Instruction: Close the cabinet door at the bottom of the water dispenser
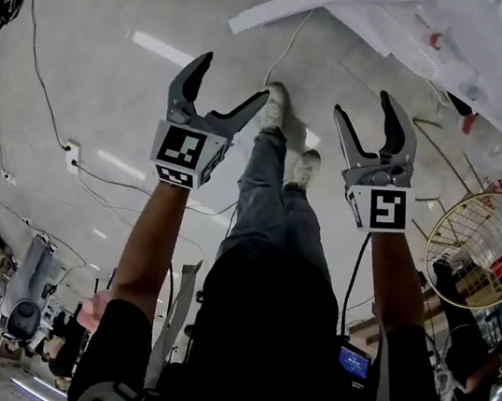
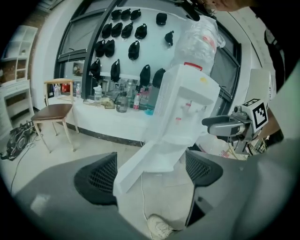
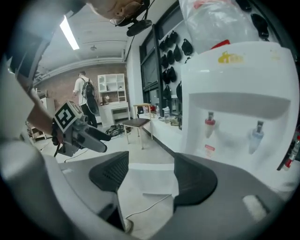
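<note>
At upper right of the head view, the white water dispenser stands with its bottom cabinet door swung open toward the top centre. Lower in the frame, the left gripper and right gripper point at it, jaws spread wide and empty, neither touching the door.

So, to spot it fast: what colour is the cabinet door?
White; the door shows best in the left gripper view.
</note>
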Available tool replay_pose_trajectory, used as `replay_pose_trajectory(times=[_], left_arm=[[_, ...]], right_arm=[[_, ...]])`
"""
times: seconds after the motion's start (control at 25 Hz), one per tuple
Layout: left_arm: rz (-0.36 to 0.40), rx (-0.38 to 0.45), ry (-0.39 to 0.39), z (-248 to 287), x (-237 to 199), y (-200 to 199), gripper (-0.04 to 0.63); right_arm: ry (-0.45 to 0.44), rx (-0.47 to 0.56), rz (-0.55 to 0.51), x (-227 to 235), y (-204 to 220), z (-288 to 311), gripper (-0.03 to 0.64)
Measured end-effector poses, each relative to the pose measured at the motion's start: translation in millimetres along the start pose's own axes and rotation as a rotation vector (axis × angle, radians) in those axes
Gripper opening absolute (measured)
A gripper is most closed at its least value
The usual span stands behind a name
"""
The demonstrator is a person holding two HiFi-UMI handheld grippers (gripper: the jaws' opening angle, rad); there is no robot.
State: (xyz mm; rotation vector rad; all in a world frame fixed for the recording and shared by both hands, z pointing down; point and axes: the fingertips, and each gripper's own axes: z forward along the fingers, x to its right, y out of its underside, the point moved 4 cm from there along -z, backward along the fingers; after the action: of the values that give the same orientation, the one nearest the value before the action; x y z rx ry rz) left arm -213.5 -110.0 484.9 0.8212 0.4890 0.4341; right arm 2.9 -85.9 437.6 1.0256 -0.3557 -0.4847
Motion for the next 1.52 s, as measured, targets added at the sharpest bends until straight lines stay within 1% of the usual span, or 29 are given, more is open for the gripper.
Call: replay_pose_trajectory(times=[0.24, 0.4, 0.48, 0.64, 0.8, 0.92, 1.04, 1.2, 1.28, 1.4, 1.52], left_arm=[[-0.018, -0.038, 0.005, 35, -29, 46, 0.463], [-0.039, -0.06, -0.016, 57, -50, 66, 0.463], [-0.048, -0.087, -0.012, 67, -58, 77, 0.464], [-0.033, -0.127, 0.0, 88, -77, 95, 0.465], [-0.024, -0.16, 0.025, 102, -89, 105, 0.465], [-0.003, -0.191, 0.032, 114, -95, 109, 0.465], [0.001, -0.194, 0.035, 126, -100, 106, 0.465], [0.025, -0.227, 0.045, 136, -106, 109, 0.465], [0.01, -0.229, 0.05, 140, -106, 108, 0.465], [-0.044, -0.231, 0.067, 145, -101, 109, 0.465], [-0.056, -0.247, 0.079, 149, -97, 115, 0.465]], right_arm=[[-0.016, -0.019, 0.016, -4, 30, 42, 0.301], [-0.021, -0.046, 0.053, -10, 46, 69, 0.301], [-0.021, -0.069, 0.067, -14, 59, 77, 0.301], [-0.028, -0.108, 0.099, -29, 72, 85, 0.301], [-0.015, -0.13, 0.122, -34, 78, 79, 0.299], [0.008, -0.145, 0.147, -25, 83, 74, 0.299], [0.039, -0.14, 0.179, -15, 84, 69, 0.298], [0.074, -0.142, 0.204, -13, 84, 63, 0.295], [0.085, -0.138, 0.218, -11, 86, 60, 0.29], [0.095, -0.131, 0.243, -9, 91, 55, 0.279], [0.102, -0.127, 0.261, -10, 94, 53, 0.279]])
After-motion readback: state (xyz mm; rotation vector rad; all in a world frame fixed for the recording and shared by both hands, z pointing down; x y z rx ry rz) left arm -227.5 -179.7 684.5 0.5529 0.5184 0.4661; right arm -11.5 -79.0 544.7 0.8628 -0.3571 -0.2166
